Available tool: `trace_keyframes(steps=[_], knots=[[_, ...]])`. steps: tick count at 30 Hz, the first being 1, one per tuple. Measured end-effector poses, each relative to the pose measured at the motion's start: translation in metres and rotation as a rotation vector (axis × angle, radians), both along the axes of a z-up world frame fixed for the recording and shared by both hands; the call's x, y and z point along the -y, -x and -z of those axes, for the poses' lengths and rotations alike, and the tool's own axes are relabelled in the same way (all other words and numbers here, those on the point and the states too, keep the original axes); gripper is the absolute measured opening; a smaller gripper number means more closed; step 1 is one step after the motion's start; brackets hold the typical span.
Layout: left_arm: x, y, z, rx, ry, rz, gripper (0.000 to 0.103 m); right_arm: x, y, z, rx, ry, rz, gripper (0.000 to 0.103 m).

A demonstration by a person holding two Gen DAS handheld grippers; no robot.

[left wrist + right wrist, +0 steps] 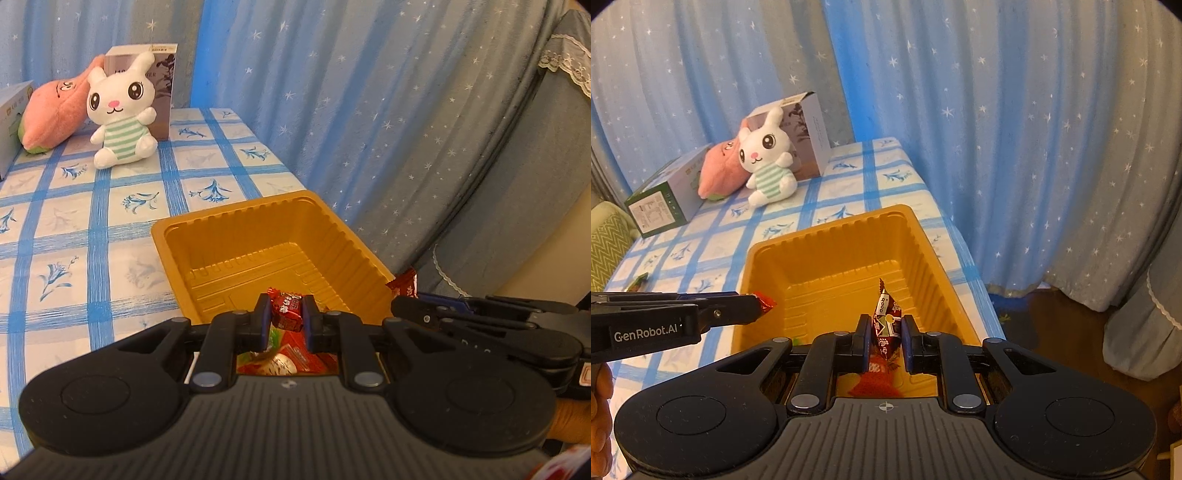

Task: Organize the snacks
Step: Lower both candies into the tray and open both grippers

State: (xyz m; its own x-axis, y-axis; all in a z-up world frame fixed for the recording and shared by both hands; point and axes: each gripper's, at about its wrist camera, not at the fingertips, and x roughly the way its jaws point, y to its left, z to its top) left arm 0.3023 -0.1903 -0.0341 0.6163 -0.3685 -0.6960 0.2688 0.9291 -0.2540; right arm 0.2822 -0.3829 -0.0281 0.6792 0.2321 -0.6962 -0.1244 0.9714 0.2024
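A deep yellow plastic tray point(236, 236) sits on the blue checked tablecloth, also in the right wrist view point(775, 258). My left gripper point(287, 317) is shut on a red snack packet point(288, 308) over the tray's near end; several red and green packets point(291, 356) lie below it. In the right wrist view the left gripper point(753, 304) reaches in from the left with its red packet point(765, 302). My right gripper point(885, 338) is shut on a dark red packet point(885, 325), held upright over the tray's near end. Its packet tip point(404, 282) shows in the left wrist view.
A white bunny plush point(766, 162), a pink plush point(720, 173) and two boxes point(659, 205) stand at the table's far end. A small green-wrapped piece point(638, 281) lies on the cloth at left. Star-print curtains point(997, 147) hang beyond the right table edge.
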Motion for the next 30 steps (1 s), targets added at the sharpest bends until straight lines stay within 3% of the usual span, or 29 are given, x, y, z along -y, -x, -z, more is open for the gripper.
trace_keyframes(steps=[5, 8, 19, 30], knots=[[-0.002, -0.016, 0.011, -0.022, 0.019, -0.003, 0.018, -0.002, -0.011, 0.007, -0.017, -0.008, -0.004, 0.017], [-0.005, -0.021, 0.016, -0.034, 0.027, -0.023, 0.034, -0.004, -0.014, 0.008, -0.019, -0.012, -0.007, 0.017], [-0.018, -0.010, 0.008, 0.011, -0.022, -0.027, 0.036, -0.007, -0.015, 0.006, -0.019, -0.011, -0.018, 0.017], [-0.033, 0.009, 0.002, 0.018, -0.024, -0.048, 0.050, -0.014, -0.015, -0.002, -0.027, -0.062, -0.058, 0.018]])
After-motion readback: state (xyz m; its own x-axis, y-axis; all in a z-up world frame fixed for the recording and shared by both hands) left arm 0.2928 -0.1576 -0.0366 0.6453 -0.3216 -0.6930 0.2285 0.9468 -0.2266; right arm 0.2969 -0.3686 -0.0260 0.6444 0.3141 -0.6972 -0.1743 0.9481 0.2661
